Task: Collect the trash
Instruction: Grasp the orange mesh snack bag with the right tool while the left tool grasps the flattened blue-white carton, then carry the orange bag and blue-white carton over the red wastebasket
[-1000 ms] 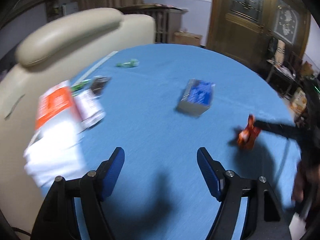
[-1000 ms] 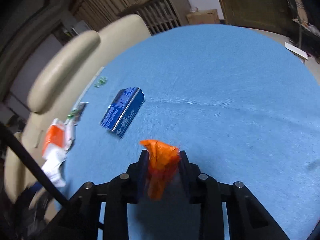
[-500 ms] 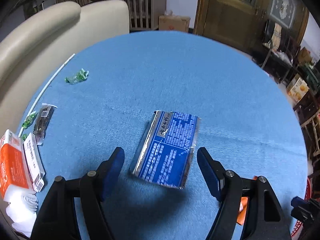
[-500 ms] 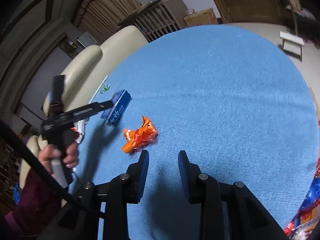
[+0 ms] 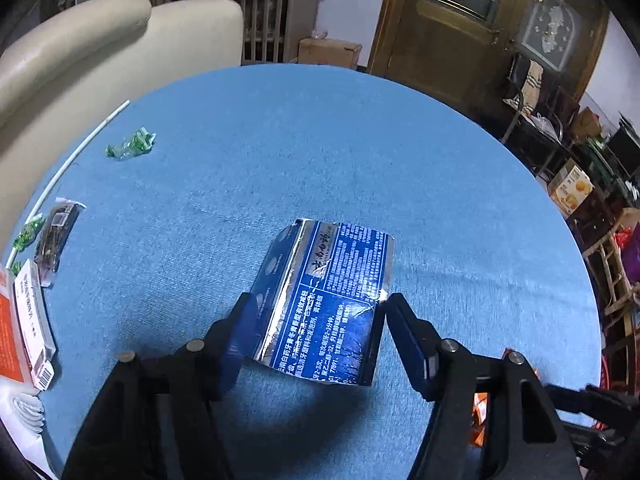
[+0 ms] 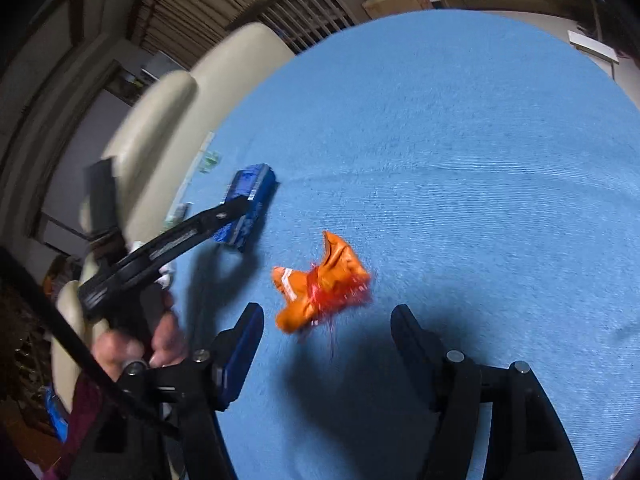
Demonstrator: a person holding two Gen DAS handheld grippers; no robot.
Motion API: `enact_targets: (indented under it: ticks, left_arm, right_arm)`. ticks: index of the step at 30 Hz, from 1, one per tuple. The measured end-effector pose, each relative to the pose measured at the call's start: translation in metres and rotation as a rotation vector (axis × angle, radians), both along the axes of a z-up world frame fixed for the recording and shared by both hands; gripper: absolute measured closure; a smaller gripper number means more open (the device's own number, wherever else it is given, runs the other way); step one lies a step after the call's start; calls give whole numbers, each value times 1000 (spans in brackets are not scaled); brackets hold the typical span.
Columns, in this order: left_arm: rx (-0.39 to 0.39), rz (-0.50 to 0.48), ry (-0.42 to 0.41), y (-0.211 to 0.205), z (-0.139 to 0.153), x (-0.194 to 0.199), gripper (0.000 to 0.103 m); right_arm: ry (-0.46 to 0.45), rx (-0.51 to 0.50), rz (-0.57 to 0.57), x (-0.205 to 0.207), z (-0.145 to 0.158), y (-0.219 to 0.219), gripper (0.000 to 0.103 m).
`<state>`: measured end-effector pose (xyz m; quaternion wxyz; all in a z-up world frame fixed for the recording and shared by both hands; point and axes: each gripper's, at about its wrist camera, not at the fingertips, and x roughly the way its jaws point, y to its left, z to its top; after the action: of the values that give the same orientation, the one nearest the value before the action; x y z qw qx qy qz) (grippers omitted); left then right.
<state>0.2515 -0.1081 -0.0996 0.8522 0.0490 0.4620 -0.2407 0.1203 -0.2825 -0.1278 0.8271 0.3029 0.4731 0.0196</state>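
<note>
Trash lies scattered over a round table [image 5: 280, 152] under a blue cloth. A flattened blue and silver toothpaste box [image 5: 328, 300] sits near the middle of the table, its near end between the jaws of the left gripper [image 5: 316, 316]. Those jaws are closing: the right pad appears to meet the box's edge and the left pad stands against its silver side, though a firm press cannot be told from this view. In the right wrist view the same box [image 6: 250, 204] shows small, with the left gripper's fingers reaching it and a hand [image 6: 160, 344] on the handle below.

A crumpled orange wrapper [image 6: 320, 284] lies on the cloth toward the near right edge of the table, just ahead of the right gripper [image 6: 326, 328]. That gripper's jaws are opening and stand wide, with nothing touching the pads; the wrapper is beyond the fingertips, blurred.

Along the left edge of the table lie a green candy wrapper [image 5: 130, 146], a thin white rod [image 5: 76, 160] following the rim, a dark clear-plastic packet [image 5: 56, 236], more green scraps [image 5: 28, 236], and a white and orange carton [image 5: 24, 328] at the near left edge. A cream armchair [image 5: 80, 52] stands just beyond that side.
</note>
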Motion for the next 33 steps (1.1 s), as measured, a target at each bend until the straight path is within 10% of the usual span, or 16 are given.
enact_targets:
  ticks: [8,16,24,33]
  left_arm:
    - [-48,26,8,35,3,-8,40]
    - [-75,47,28,61,6,-35,40]
    - [-5,10,-13,50,12,-55,28]
    - [24,66,4,46,-4,-61,39]
  right_arm:
    - [88,-158,-8,49,-8,47,35]
    - [40,-463,107,67,-10,89,74]
    - [-42,-399,133,21,11,53,75]
    - [-157,-388,93,-72,49,22,75]
